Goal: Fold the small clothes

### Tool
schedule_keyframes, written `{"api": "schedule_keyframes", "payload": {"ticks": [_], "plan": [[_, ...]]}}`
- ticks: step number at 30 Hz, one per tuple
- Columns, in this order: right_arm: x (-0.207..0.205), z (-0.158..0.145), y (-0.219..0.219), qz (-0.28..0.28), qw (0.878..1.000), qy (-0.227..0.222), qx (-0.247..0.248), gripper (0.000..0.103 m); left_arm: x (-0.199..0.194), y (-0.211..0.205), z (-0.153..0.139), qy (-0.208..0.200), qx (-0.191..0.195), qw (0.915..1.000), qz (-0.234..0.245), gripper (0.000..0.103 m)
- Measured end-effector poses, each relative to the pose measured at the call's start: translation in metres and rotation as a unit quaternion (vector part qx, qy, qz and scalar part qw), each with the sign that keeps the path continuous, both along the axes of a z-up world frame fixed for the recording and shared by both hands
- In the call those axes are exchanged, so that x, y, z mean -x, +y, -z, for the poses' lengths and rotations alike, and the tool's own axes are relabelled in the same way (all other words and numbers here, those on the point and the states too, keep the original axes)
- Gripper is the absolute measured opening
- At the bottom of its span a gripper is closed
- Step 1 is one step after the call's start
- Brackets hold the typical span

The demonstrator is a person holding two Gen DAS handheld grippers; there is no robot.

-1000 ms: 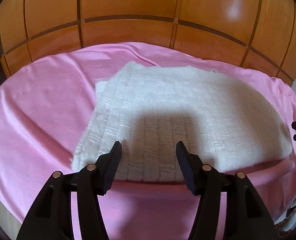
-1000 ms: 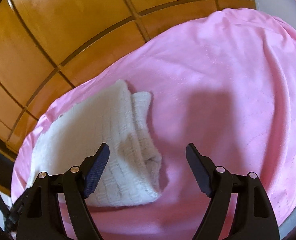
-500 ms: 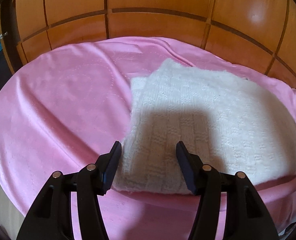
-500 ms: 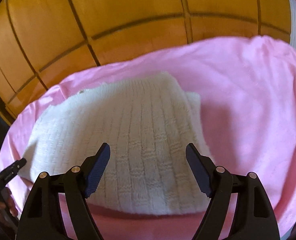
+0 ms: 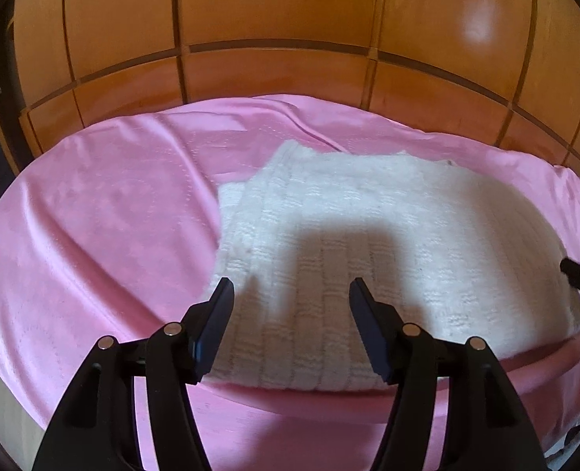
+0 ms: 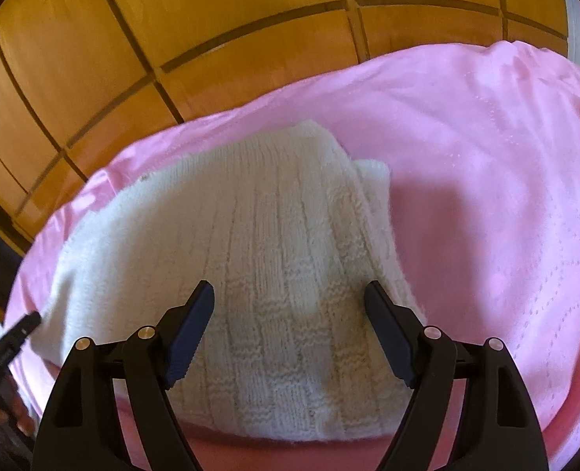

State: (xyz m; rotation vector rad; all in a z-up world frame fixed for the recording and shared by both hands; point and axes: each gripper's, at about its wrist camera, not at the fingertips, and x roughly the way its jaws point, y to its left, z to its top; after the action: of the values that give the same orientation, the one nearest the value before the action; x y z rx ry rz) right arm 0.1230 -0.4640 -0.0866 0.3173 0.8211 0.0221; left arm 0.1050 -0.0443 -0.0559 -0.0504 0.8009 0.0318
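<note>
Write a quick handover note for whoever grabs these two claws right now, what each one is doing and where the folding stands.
Left claw: open, empty, poised above the near edge of the white knit garment.
Right claw: open, empty, above the same garment's near edge, towards its other end.
Garment: lies on the pink sheet, in front of the wooden headboard. It is already folded over; a lower layer peeks out along one side edge.
Done: at least one fold, judging by the layers.
Left: probably one more fold or a tidy of the offset edge. No other clothes are in view.
</note>
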Motion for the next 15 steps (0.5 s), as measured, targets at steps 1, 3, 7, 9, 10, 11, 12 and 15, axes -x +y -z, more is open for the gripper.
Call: {"api": "schedule_keyframes", "payload": {"ticks": [1, 3, 7, 9, 10, 11, 12, 15], "plan": [[-0.002, -0.002, -0.003, 0.003, 1.000, -0.002, -0.003, 0.078, 0.000, -0.002, 0.000, 0.001, 0.000, 1.0000, 0.002, 0.061], [-0.004, -0.003, -0.008, 0.010, 1.000, -0.004, -0.007, 0.079, 0.000, -0.006, 0.000, 0.002, -0.002, 1.0000, 0.005, 0.061], [-0.010, -0.001, -0.023, 0.022, 1.000, -0.001, -0.017, 0.084, 0.001, -0.011, -0.001, 0.004, -0.005, 1.0000, 0.008, 0.061], [-0.015, 0.003, -0.031, 0.023, 0.999, 0.006, -0.027, 0.084, 0.001, -0.012, -0.001, 0.004, -0.008, 0.9999, 0.009, 0.061], [-0.018, 0.008, -0.036, 0.019, 0.999, 0.011, -0.042, 0.085, 0.001, -0.013, -0.001, 0.005, -0.008, 0.9999, 0.010, 0.061], [-0.021, 0.012, -0.040, 0.018, 0.998, 0.016, -0.055, 0.085, 0.001, -0.013, -0.002, 0.005, -0.009, 0.9999, 0.011, 0.061], [-0.024, 0.018, -0.044, 0.015, 0.997, 0.024, -0.070, 0.085, 0.000, -0.014, -0.002, 0.005, -0.010, 0.9999, 0.011, 0.061], [-0.029, 0.031, -0.051, 0.006, 0.995, 0.037, -0.098, 0.086, 0.000, -0.016, -0.002, 0.006, -0.013, 0.9998, 0.012, 0.061]]}}
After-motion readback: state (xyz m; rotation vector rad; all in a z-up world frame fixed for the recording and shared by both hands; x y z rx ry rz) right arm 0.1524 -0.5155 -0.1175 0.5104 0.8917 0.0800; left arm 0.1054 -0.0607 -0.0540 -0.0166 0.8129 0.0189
